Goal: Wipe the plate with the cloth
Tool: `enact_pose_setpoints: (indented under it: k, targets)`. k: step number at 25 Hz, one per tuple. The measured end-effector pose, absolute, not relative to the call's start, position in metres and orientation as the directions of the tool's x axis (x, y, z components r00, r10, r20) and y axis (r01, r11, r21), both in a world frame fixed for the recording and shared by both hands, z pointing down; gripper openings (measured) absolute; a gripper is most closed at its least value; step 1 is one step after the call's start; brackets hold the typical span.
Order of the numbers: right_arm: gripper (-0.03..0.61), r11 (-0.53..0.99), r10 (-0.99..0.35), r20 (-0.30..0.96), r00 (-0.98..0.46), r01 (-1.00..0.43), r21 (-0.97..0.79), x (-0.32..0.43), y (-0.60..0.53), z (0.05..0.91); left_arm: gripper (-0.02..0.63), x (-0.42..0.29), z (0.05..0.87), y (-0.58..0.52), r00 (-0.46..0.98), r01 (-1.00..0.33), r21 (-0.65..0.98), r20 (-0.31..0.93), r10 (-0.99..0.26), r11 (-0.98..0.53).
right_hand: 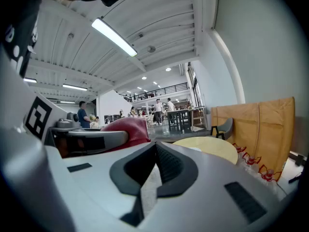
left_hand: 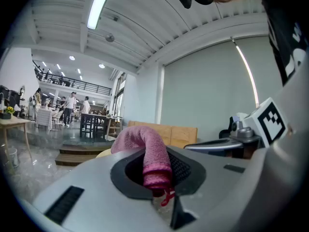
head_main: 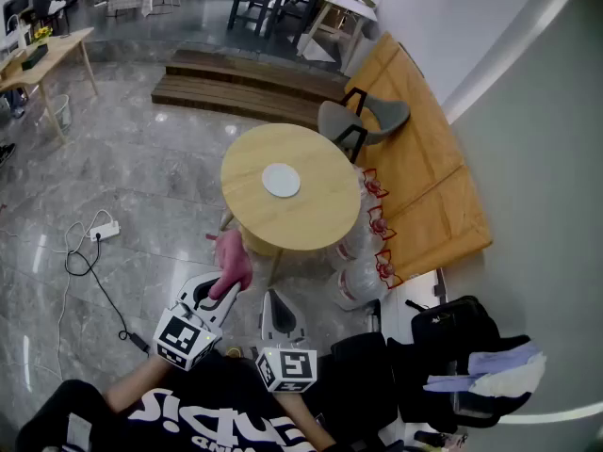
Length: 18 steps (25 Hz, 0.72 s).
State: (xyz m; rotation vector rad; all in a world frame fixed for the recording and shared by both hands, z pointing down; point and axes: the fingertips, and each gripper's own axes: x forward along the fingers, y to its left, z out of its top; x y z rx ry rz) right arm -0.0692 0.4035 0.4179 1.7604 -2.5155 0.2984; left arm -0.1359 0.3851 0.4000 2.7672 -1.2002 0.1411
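Best to bring the fuzzy pink cloth [left_hand: 153, 158], clamped in the left gripper [head_main: 224, 288], flat onto the round white plate [head_main: 281, 180], keeping the closed, empty right gripper [head_main: 275, 297] clear.

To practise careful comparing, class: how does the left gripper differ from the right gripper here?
The left gripper has its fingers shut on a pink cloth; the right gripper has its fingers shut on nothing. In the head view the left gripper slants toward the right gripper, which points straight ahead. Both are short of the round table, away from the plate.
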Motion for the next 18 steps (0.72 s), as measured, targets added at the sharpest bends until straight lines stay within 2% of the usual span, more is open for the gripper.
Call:
enact_pose_setpoints:
  k: [18]
  targets:
    - [0.022, 0.332, -0.914, 0.181, -0.362, -0.927, -0.175, -0.088, 0.407, 0.433, 0.052, -0.156, 0.409, 0.386, 0.688, -0.723, 0.075, 0.164, -0.707, -0.686]
